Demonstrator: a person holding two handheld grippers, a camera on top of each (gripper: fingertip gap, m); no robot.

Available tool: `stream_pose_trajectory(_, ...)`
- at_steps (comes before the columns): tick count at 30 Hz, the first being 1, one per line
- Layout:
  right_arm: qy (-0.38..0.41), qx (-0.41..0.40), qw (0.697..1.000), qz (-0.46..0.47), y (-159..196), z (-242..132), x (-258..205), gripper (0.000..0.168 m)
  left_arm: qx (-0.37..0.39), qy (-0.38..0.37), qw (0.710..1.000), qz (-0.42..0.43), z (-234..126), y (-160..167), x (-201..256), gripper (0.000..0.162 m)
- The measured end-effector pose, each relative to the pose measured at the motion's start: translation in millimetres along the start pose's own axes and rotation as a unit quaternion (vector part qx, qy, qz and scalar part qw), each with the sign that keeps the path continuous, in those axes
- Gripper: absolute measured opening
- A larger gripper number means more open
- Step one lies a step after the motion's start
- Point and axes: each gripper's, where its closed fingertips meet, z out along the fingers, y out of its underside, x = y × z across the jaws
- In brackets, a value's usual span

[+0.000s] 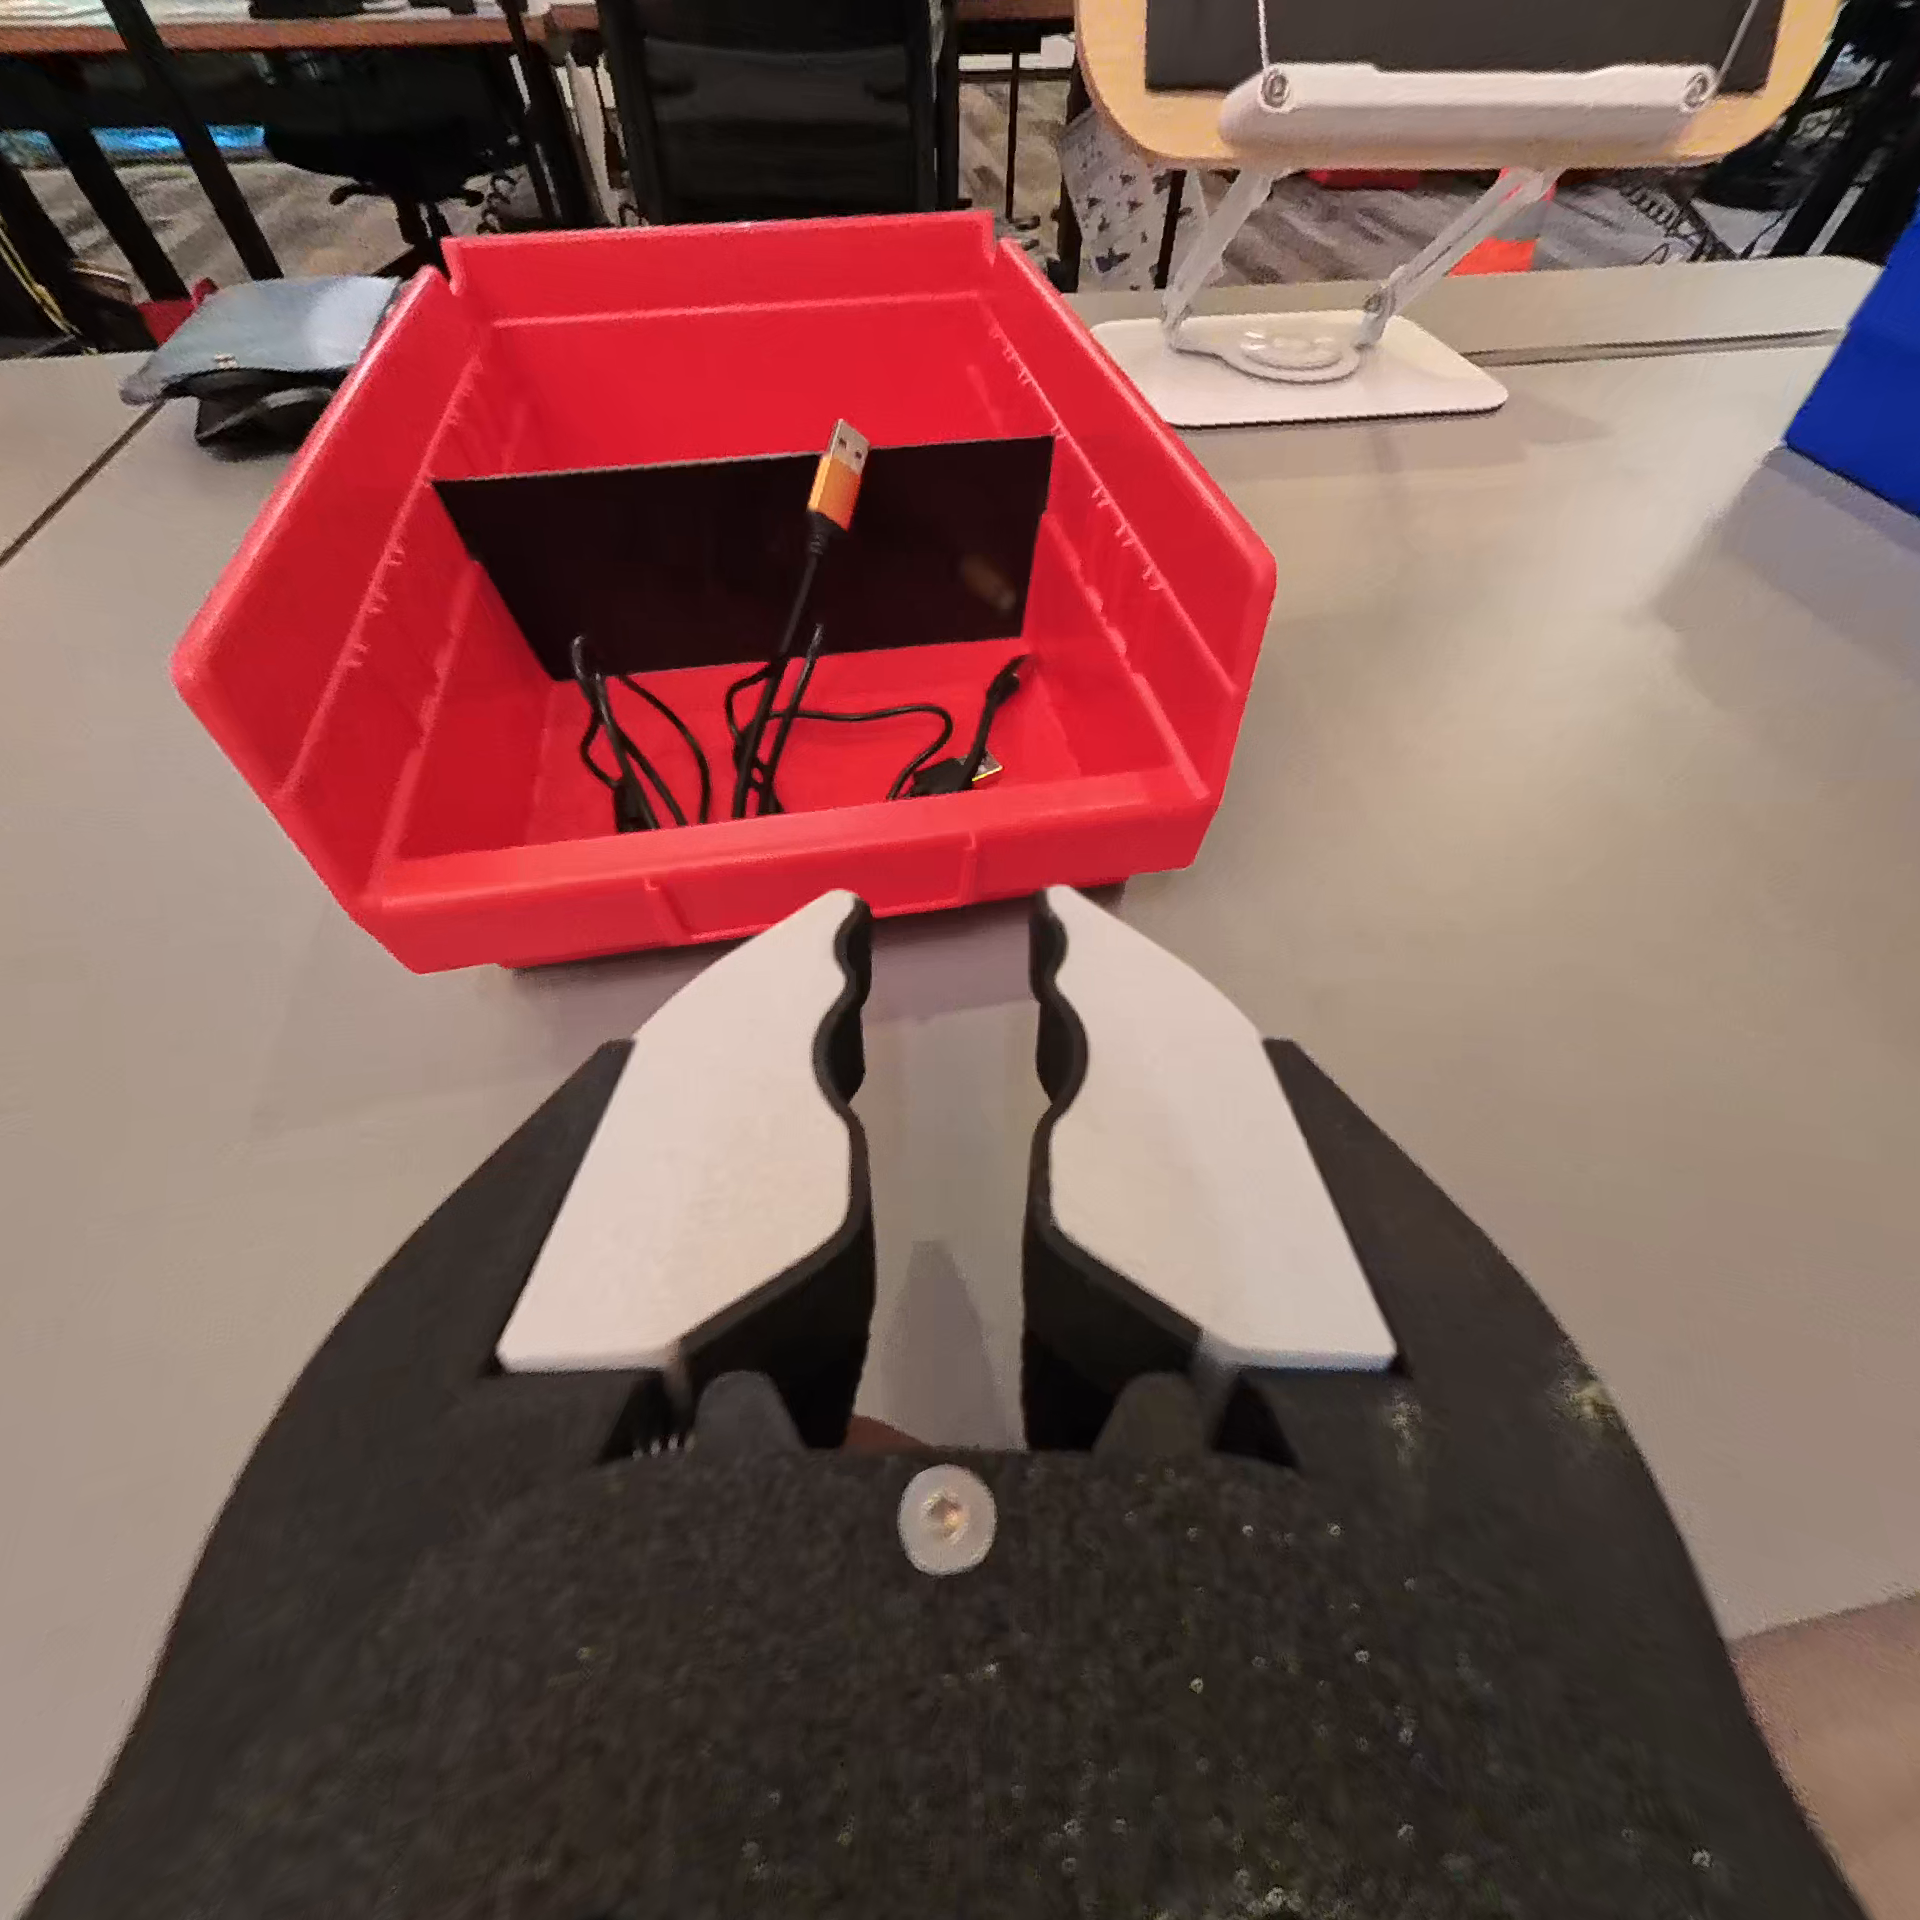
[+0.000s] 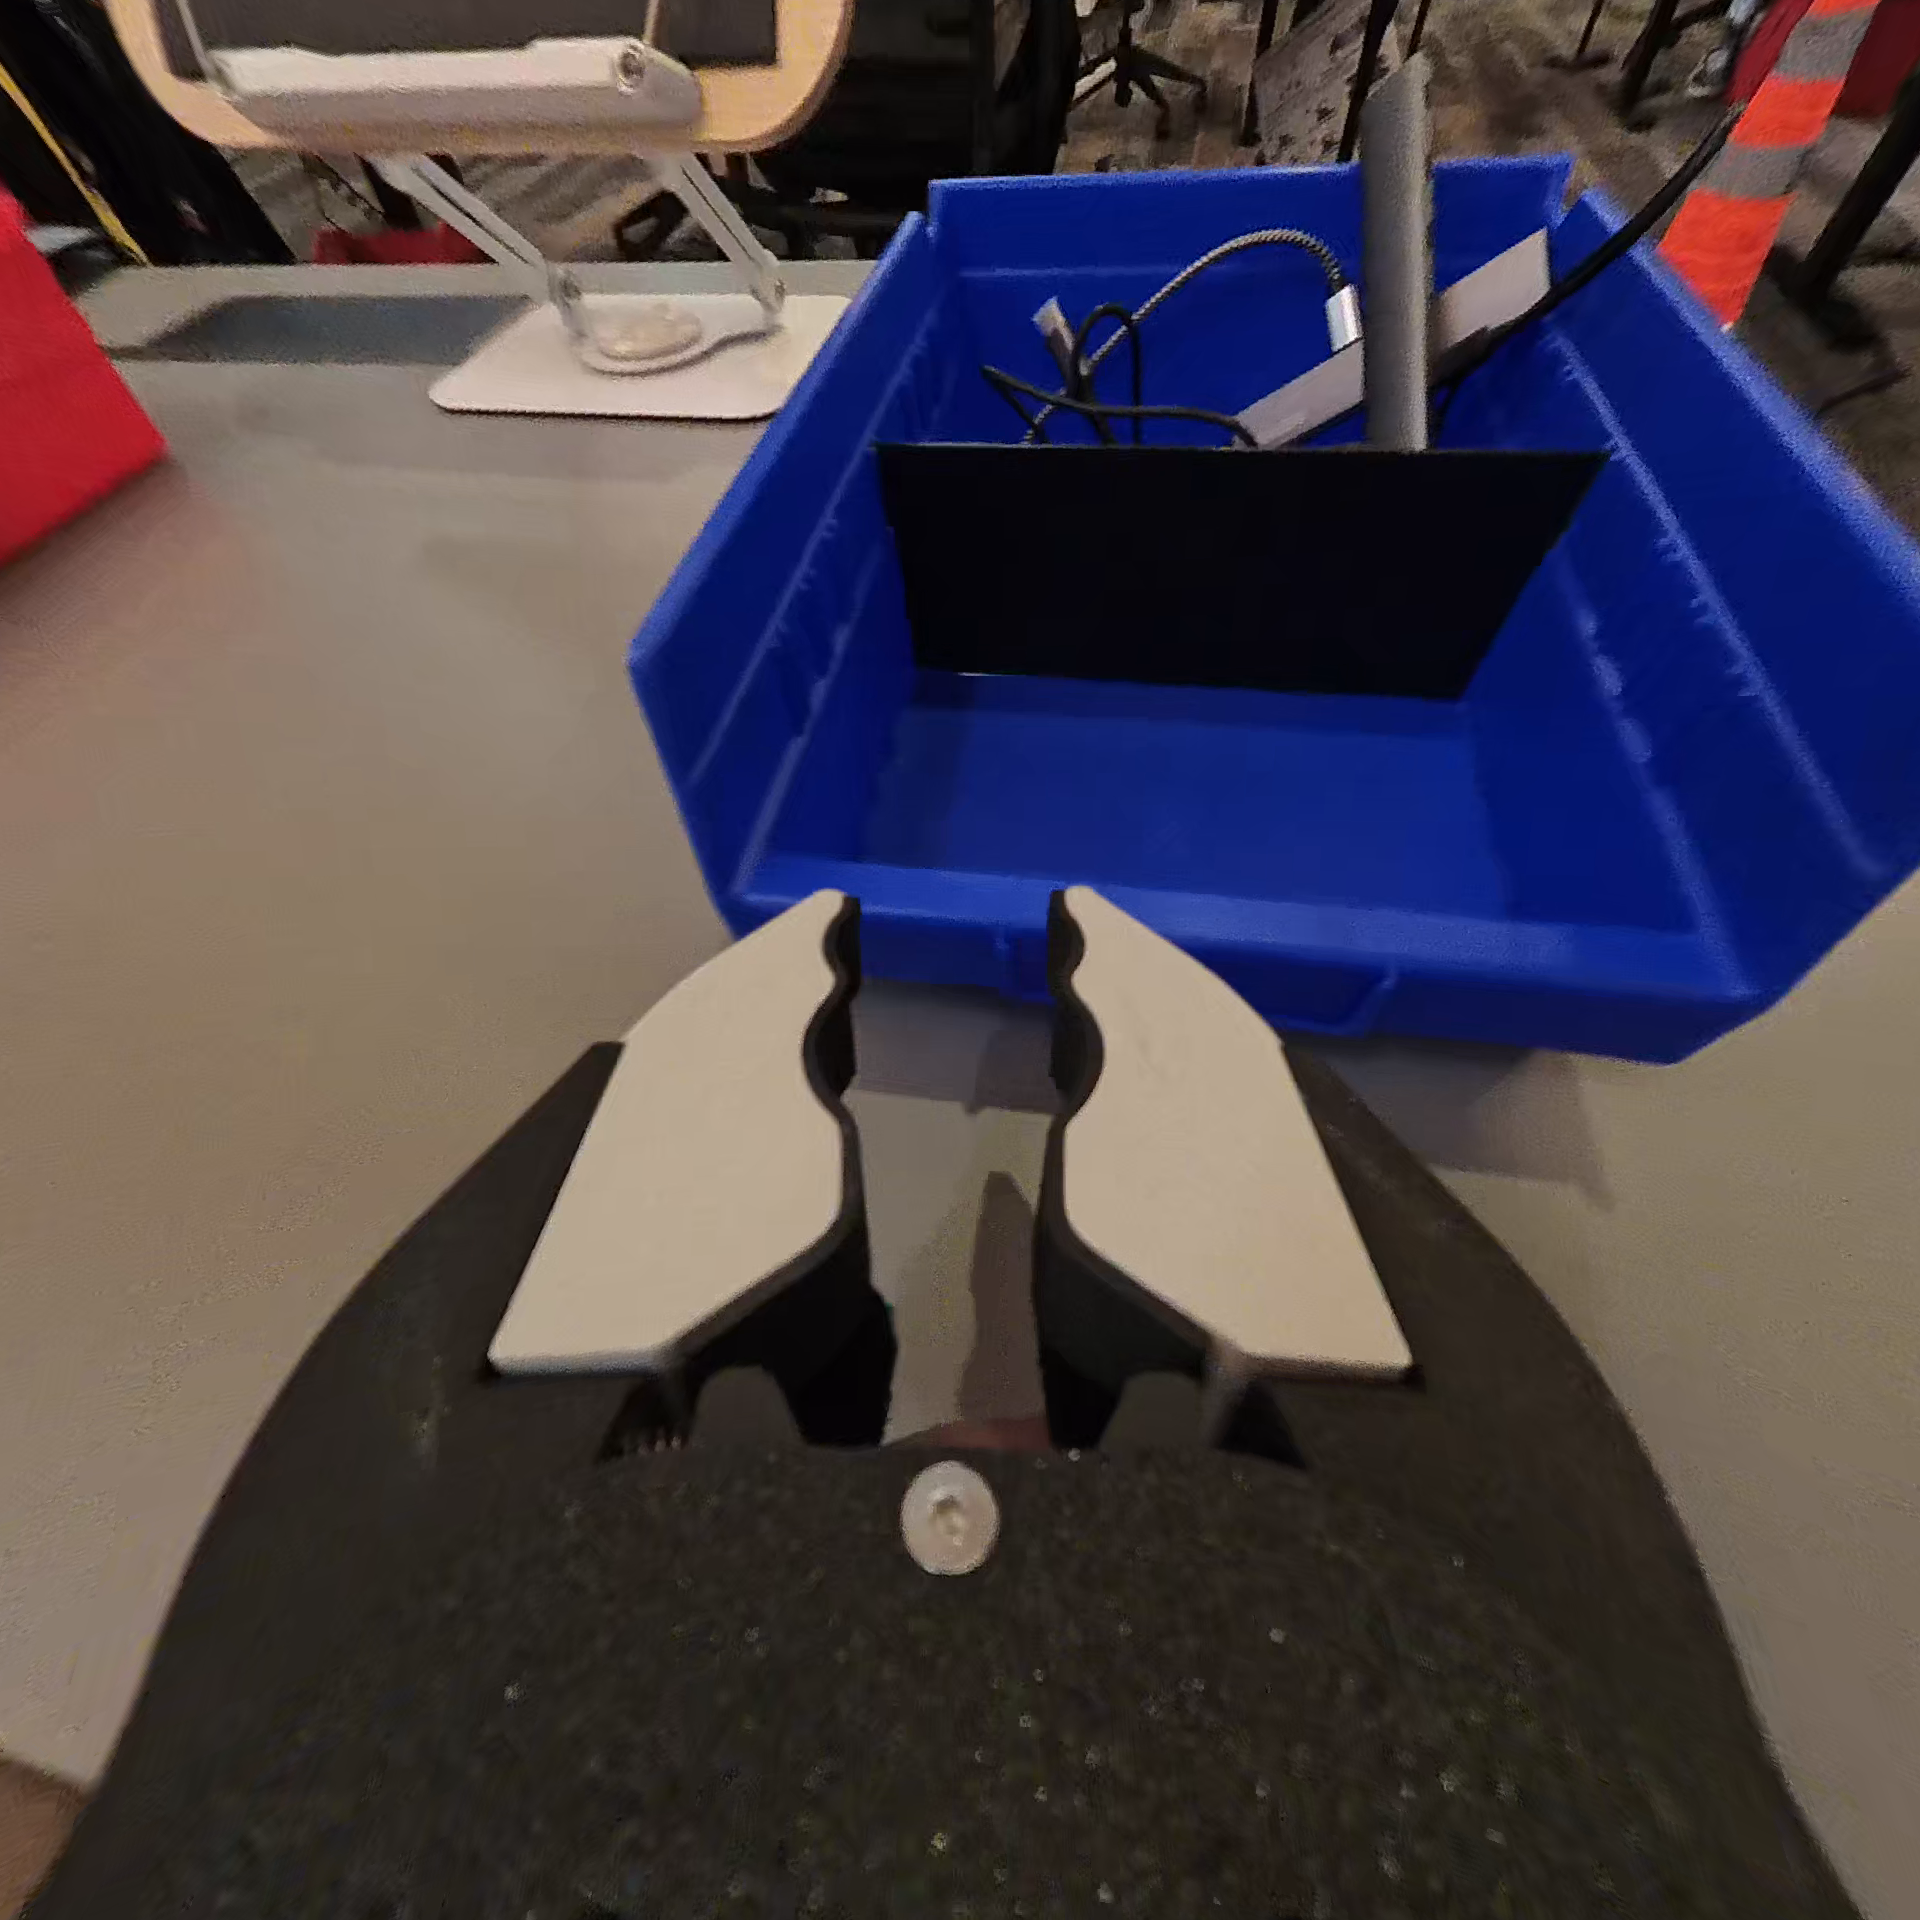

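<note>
A: Two grippers were logged, nearest items first. Left gripper [image 1: 951,920]: fingers apart, nothing between them, held over the grey table [image 1: 1455,831], tips just short of the front wall of a red bin [image 1: 727,904].

B: And the other?

A: Right gripper [image 2: 953,914]: fingers likewise apart and empty, tips just short of the front lip of a blue bin [image 2: 1299,935] on the same table.

B: Contents of the red bin?

A: Front compartment: one tangle of black cable [image 1: 769,727] on the floor, with one orange-sleeved USB plug [image 1: 840,473] standing up against a black divider [image 1: 665,551]. A second, smaller plug [image 1: 982,771] lay flat near the right wall. What the rear compartment held could not be told.

B: Blue bin?

A: Front compartment showed bare blue floor. A black divider [image 2: 1226,566] stood across the middle. Behind it: dark cables [image 2: 1091,384], one braided grey cable [image 2: 1195,275] ending in a silver connector, a flat silver bar [image 2: 1496,286], and an upright grey tube [image 2: 1397,260] leaning on the back.

B: Further off?

A: One white stand [image 1: 1299,364] with a wooden-edged panel, between the bins at the table's far side. One dark pouch [image 1: 260,343] left of the red bin. Beyond the table: chairs, desk legs, and an orange striped cone [image 2: 1766,156].
</note>
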Motion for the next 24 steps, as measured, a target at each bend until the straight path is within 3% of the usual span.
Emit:
stream_pose_trajectory(11, -0.008, -0.006, 1.000, 0.026, 5.9, 5.3, 5.1, 0.029, -0.027, -0.008, 0.998, -0.048, 9.1, 12.6, -17.4, 0.028)
stream_pose_trajectory(24, -0.019, -0.004, 0.997, 0.069, 7.2, 4.4, 9.9, 0.026, -0.034, -0.001, 0.998, -0.043, 9.5, 14.5, -13.6, 0.027)
